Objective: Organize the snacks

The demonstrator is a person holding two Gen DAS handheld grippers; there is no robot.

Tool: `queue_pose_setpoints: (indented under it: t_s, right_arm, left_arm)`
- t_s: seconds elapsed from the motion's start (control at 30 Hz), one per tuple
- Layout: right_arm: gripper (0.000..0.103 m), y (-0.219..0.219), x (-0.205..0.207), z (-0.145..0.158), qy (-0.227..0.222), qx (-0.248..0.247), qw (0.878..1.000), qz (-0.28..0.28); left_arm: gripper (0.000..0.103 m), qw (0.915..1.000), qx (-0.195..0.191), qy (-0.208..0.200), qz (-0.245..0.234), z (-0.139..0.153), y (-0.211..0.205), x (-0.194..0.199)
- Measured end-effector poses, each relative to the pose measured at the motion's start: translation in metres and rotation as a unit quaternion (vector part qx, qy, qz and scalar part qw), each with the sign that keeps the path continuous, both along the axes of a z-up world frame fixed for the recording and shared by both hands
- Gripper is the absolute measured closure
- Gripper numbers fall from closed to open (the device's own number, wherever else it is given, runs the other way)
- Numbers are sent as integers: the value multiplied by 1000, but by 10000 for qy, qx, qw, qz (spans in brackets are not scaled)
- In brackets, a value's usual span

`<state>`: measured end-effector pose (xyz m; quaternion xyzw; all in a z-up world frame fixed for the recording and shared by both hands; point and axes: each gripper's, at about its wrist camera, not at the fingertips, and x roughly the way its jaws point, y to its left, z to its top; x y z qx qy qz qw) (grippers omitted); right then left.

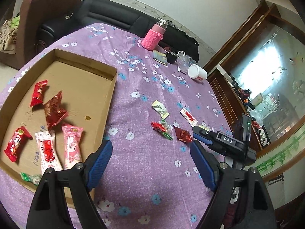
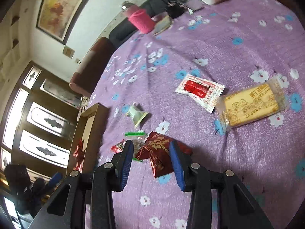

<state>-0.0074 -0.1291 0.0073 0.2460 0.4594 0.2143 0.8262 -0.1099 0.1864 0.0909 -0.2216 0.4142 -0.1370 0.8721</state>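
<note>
I am lowering my open right gripper (image 2: 150,148) squarely astride the dark red packet (image 2: 158,152), avoiding the green-edged candy (image 2: 133,143) beside my left finger.

On the table (image 1: 144,164), the cardboard tray (image 1: 112,87) holding several snack packets (image 1: 55,110) sits left of loose packets (image 1: 183,133).

The bench (image 1: 152,171) carries a cardboard tray (image 1: 112,87); right of the tray lie loose snacks (image 1: 183,133), beyond it a pink bottle (image 1: 152,37).
</note>
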Motion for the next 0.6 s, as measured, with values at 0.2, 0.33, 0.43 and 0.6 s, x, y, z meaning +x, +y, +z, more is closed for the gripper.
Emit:
queue_pose_setpoints:
  t_s: [0.2,0.33,0.43,0.6]
  right_arm:
    - [39,21,0,0,-386,-943,9948,56]
    - [39,44,1,-6,-609,-1444,9870,348]
    - [40,52,-4,-8,-831,-1734,9806,383]
    - [75,51,-9,-5,-1060,-1667,9794,414]
  left_arm:
    - [20,9996,174,57,-226,-3,-18,5]
    - [20,9993,249,130,-236,-5,-25,9]
    - [20,9989,341,180,-268,-8,-33,14]
    - [20,9972,567,279,-400,-20,-55,31]
